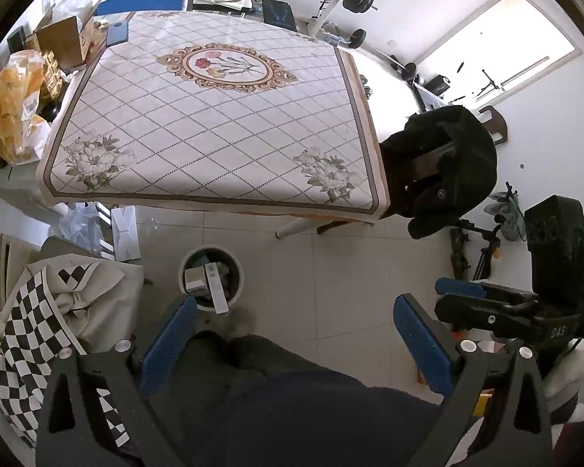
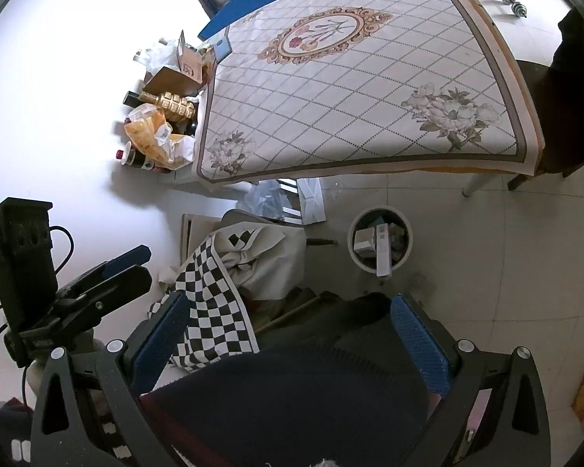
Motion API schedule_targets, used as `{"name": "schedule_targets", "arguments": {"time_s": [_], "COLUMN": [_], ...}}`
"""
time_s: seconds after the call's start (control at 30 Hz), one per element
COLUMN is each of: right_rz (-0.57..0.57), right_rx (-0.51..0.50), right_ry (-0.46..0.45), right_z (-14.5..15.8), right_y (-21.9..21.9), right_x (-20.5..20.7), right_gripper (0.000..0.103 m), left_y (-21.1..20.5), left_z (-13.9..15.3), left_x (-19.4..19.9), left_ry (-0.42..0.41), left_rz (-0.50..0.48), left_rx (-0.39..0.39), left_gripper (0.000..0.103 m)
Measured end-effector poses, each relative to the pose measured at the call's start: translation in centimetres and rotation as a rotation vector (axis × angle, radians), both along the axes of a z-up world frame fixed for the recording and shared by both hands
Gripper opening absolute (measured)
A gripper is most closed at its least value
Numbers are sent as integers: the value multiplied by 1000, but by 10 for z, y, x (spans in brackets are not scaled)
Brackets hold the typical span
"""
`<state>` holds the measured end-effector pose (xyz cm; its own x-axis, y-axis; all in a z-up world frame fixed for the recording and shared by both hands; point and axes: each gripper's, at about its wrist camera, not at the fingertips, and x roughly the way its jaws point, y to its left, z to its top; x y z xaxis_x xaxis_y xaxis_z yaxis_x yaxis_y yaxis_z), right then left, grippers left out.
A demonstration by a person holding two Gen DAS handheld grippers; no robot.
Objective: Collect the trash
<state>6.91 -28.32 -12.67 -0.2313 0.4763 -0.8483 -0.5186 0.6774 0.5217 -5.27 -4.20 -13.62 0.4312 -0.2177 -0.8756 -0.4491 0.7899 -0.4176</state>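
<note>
Table (image 1: 214, 124) with a diamond-pattern floral cloth fills the room's middle. Checkered cloth (image 1: 39, 334) heaped on the floor beside it. Round white bin (image 1: 235, 268) stands on the tiles near the table edge, boxes (image 1: 195, 278) stuffed inside, one long white carton (image 1: 217, 288) poking over the rim. Left gripper (image 1: 296, 342) spread wide, holding nothing; right gripper (image 2: 292, 338) likewise spread and bare.
</note>
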Motion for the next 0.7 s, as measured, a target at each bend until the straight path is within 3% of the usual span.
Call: {"name": "schedule_targets", "arguments": {"time_s": [0.2,0.7], "right_rz": [8,17], "right_rx": [-4,-10], "right_ry": [-2,4], "right_z": [-1,-2], "right_y": [-2,-6], "right_x": [-2,-4], "right_gripper": [103,103], "left_y": [-7,-12], "left_z": [1,-1], "left_x": [0,4], "left_ry": [19,29], "left_rz": [-23,-42], "left_rx": [45,37], "left_gripper": [103,103]}}
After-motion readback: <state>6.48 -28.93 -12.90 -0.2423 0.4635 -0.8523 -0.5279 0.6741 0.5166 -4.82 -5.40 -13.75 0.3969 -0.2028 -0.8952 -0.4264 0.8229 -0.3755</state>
